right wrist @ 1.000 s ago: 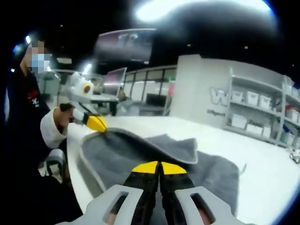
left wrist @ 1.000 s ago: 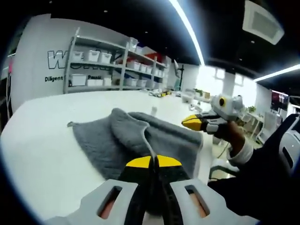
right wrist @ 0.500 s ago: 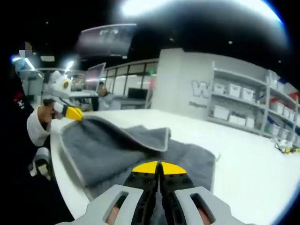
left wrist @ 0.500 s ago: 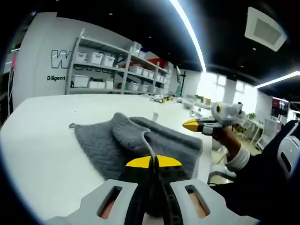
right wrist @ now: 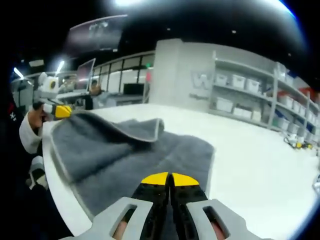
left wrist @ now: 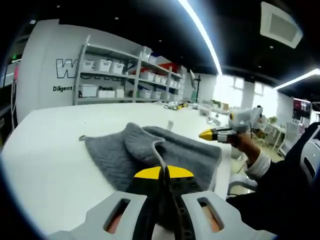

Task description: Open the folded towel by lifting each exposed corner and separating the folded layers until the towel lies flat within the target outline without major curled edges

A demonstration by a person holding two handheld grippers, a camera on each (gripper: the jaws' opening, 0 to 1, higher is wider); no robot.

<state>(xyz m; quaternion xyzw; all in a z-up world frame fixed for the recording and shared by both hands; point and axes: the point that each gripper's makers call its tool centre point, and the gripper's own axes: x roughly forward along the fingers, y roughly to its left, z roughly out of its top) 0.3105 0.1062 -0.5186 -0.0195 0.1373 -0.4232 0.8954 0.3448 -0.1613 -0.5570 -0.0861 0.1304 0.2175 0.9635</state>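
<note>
My left gripper (left wrist: 164,176) has its yellow-tipped jaws pressed together on a hem of the grey towel (left wrist: 150,152); the edge rises in a thin ridge straight out of the tips. My right gripper (right wrist: 170,181) is likewise pinched down on towel cloth, jaws closed with fabric running under them.

In the left gripper view I see the right gripper off to the right, held in a hand (left wrist: 246,143) in the air at the towel's far corner. In the right gripper view the left one (right wrist: 56,109) sits at the raised corner on the left.

The towel is a textured grey cloth with a paler hem, lying on the white table (left wrist: 55,165). One layer is folded back over the rest, curled at its edge.

Beyond, wall shelving (left wrist: 112,75) carries rows of white bins (left wrist: 104,65); I cannot tell their contents.
</note>
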